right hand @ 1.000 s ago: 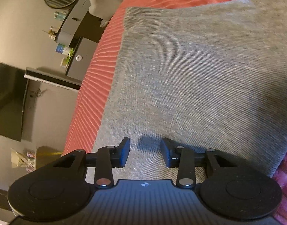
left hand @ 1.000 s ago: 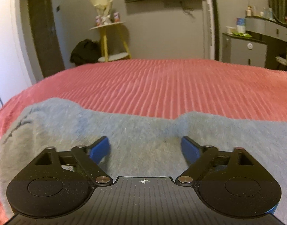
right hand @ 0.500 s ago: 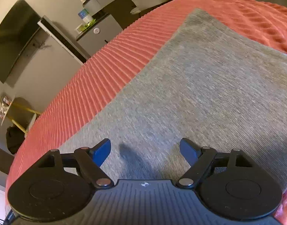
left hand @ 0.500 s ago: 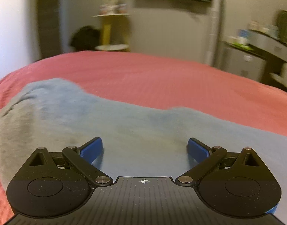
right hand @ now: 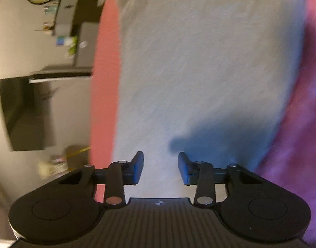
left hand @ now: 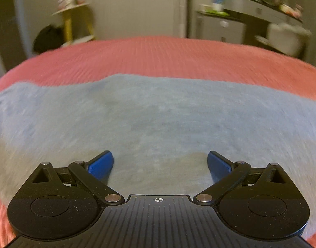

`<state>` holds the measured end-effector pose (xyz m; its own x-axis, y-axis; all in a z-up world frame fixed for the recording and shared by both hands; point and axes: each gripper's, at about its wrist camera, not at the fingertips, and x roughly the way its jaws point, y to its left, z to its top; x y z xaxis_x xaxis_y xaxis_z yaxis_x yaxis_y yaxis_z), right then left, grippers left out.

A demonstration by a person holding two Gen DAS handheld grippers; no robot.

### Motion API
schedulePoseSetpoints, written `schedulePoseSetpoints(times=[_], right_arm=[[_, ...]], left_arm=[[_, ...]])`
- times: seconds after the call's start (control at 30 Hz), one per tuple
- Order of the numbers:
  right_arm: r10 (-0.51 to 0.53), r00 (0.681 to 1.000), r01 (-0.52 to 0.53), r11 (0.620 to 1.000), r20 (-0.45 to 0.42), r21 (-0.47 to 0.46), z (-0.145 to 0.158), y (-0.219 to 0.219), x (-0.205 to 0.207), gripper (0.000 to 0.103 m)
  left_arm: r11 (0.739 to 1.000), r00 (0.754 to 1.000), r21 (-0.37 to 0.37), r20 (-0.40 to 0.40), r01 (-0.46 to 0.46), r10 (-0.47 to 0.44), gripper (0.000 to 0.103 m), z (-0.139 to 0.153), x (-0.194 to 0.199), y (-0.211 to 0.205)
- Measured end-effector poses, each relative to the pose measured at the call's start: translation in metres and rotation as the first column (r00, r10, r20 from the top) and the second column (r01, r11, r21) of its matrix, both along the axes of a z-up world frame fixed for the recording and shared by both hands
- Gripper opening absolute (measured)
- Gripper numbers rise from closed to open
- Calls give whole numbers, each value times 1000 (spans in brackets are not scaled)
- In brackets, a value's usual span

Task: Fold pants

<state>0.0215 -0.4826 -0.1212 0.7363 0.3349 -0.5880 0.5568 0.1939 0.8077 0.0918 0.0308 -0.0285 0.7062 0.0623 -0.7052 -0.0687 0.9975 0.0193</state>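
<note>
Grey pants [left hand: 158,113] lie flat across the red ribbed bedspread [left hand: 158,57], filling the width of the left wrist view. My left gripper [left hand: 160,159] hovers over the near part of the fabric, its blue pads far apart with nothing between them. In the right wrist view the pants [right hand: 199,62] run away as a long grey band over the bedspread [right hand: 104,103]. My right gripper [right hand: 160,161] is above the near end of the pants. Its jaws are closing, with a gap left between the pads and no fabric pinched. Both views are blurred by motion.
Beyond the bed stand a yellow stool [left hand: 71,20], a dark bag [left hand: 46,39] on the floor, a grey dresser [left hand: 251,10] with small items and a white chair [left hand: 286,35]. A dark TV [right hand: 23,113] hangs on the wall. Purple-lit bedding [right hand: 298,144] lies right of the pants.
The left view has swung sideways across the pants, its gripper staying open. The right gripper spread wide half a second ago and has narrowed again, and its view has rolled.
</note>
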Motion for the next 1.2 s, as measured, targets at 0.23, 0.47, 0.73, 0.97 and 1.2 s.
schedulePoseSetpoints(times=[0.23, 0.47, 0.73, 0.97, 1.2], right_arm=[[-270, 962, 267, 919, 32, -291, 30, -65, -101, 17], [-302, 953, 294, 921, 10, -256, 13, -88, -121, 22], [-284, 958, 283, 916, 39, -285, 18, -85, -98, 25], [-257, 951, 302, 895, 174, -328, 36, -79, -111, 25], [-241, 953, 286, 915, 184, -283, 25, -87, -98, 31]], left_arm=[[969, 970, -55, -5, -242, 243, 102, -3, 3, 35], [964, 965, -39, -1, -261, 262, 103, -2, 5, 37], [963, 965, -57, -6, -262, 262, 102, -1, 6, 37], [964, 965, -50, 1, -262, 263, 103, -2, 7, 35], [965, 965, -44, 4, -260, 261, 103, -3, 7, 34]])
